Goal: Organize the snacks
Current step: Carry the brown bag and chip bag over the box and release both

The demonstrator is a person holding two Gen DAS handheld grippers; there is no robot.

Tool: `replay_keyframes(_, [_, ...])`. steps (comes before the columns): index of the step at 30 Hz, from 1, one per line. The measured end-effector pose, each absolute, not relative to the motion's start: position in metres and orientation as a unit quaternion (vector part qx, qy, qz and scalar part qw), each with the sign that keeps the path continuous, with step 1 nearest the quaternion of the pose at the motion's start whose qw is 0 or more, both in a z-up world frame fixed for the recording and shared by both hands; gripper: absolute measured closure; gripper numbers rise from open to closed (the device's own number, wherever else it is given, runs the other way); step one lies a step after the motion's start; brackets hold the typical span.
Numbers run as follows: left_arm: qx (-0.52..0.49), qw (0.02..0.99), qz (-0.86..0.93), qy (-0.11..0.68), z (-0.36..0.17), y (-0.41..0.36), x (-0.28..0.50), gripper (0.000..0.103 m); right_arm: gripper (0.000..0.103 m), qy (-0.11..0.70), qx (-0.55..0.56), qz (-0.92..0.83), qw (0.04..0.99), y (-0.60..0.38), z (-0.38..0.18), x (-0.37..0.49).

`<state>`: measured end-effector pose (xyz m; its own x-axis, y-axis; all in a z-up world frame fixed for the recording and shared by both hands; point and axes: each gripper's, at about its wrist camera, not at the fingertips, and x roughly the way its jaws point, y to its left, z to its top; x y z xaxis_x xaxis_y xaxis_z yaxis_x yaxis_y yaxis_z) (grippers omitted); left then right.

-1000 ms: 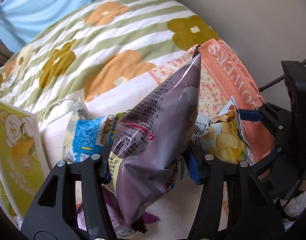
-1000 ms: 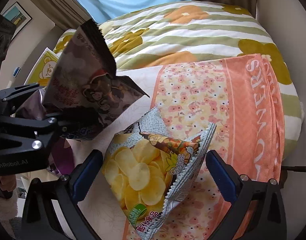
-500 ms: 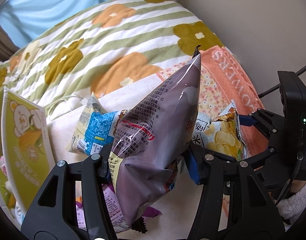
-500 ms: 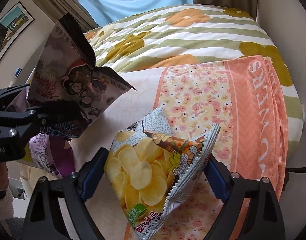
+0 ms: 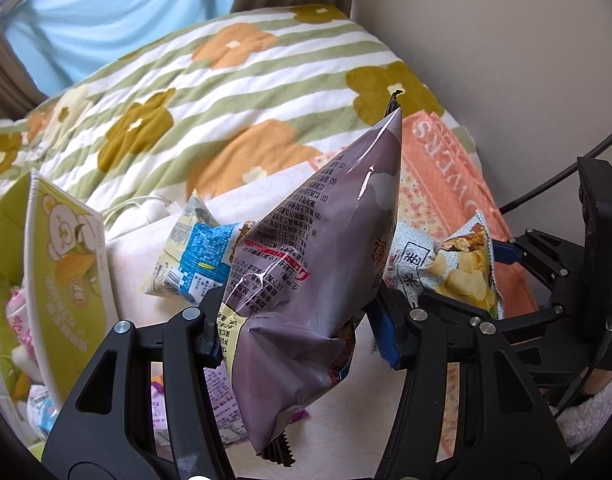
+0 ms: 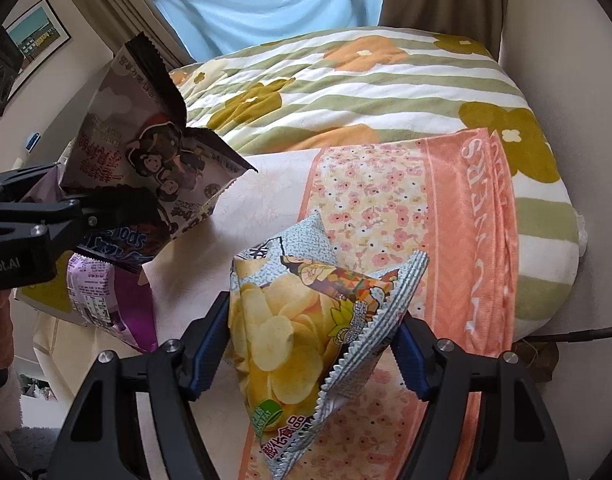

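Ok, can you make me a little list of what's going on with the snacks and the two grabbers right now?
place: a bed with a flowered striped quilt and a pink floral towel
left gripper: shut on the purple snack bag, held up off the bed
right gripper: jaws closing on the potato chip bag, pads touching its sides
still lying on the bed: blue and white snack bag, purple packet
box: green bear carton at the left, some packets inside
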<state>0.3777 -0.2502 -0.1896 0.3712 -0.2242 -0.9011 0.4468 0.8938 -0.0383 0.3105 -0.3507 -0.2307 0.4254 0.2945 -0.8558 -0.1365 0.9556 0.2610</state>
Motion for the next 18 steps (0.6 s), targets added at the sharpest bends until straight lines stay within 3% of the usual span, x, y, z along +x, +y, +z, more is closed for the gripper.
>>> replay_keyframes(9, [0.058,0.856,-0.166,0.487,-0.127,-0.214,0.363,0.051,0.034,0.484,0.054,0.145,0.861,-0.342,-0.163,0.305])
replay_keyframes(18, [0.020,0.886,-0.108,0.450,-0.074,-0.118,0.371,0.051,0.034,0.421,0.010,0.193,0.886,-0.279,-0.094,0.326])
